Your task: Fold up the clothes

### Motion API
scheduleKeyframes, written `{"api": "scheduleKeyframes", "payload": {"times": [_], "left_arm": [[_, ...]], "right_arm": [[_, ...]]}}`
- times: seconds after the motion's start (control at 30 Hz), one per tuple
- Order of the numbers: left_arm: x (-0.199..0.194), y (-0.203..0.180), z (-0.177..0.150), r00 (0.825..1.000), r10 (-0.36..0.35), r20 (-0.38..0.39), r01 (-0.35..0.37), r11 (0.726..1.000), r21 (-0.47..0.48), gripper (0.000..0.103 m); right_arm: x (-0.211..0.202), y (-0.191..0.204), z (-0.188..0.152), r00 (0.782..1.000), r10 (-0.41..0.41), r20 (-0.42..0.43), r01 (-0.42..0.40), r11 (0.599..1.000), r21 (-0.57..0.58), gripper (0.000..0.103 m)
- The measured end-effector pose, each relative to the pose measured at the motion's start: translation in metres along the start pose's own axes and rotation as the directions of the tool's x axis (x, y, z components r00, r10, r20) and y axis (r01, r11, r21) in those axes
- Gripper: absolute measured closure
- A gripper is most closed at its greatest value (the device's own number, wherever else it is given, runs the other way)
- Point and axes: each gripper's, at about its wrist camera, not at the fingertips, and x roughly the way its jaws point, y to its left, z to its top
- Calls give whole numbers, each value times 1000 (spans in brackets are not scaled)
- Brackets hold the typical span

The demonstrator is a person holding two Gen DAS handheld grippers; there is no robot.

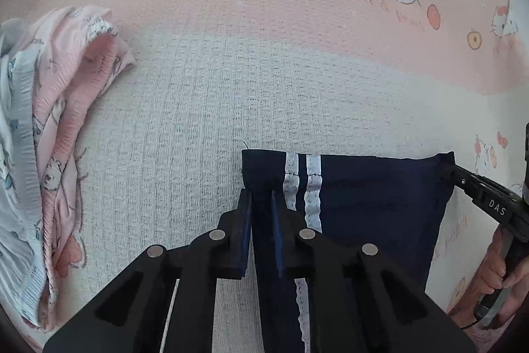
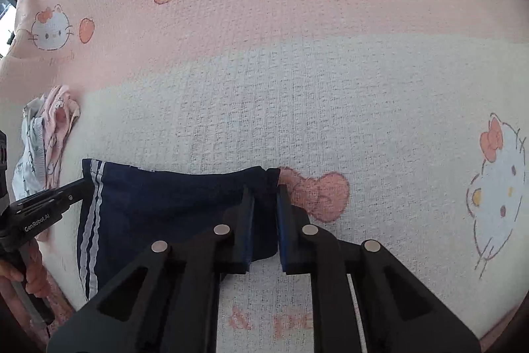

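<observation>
Pink-and-white cartoon blanket (image 1: 231,95) underneath | left gripper (image 1: 263,197) clamped on navy garment (image 1: 370,197), lower centre | right gripper (image 2: 266,194) clamped on opposite corner | pink clothes pile (image 1: 66,128) at left edge

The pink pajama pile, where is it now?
In the left wrist view the pink pajama pile lies at far left on the blanket, apart from the navy shorts.

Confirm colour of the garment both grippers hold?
Navy garment with two white side stripes; clearest in left wrist view.
</observation>
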Motion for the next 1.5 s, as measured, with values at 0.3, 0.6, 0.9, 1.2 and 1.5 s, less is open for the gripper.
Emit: {"api": "scheduleKeyframes", "payload": {"times": [0.3, 0.6, 0.9, 1.2, 1.5], "left_arm": [[-27, 3, -16, 997, -63, -38, 59, 993, -101, 88], [-64, -16, -133, 982, -114, -148, 95, 987, -131, 88], [-73, -16, -181, 979, -9, -203, -9, 996, -90, 83], [-75, -33, -200, 979, 27, -200, -36, 998, -44, 82], [-79, 1, -238, 959, -207, -195, 130, 929, -347, 64]], "right_arm": [[-35, -3, -2, 998, 62, -10, -61, 997, 50, 63], [-68, 37, -129, 972, 159, -171, -161, 987, 3, 63], [-51, 52, -167, 974, 37, -225, -66, 990, -124, 63], [-53, 49, -173, 976, 37, -214, -68, 988, -138, 63], [-56, 25, -181, 943, 165, -287, -177, 984, -17, 57]]}}
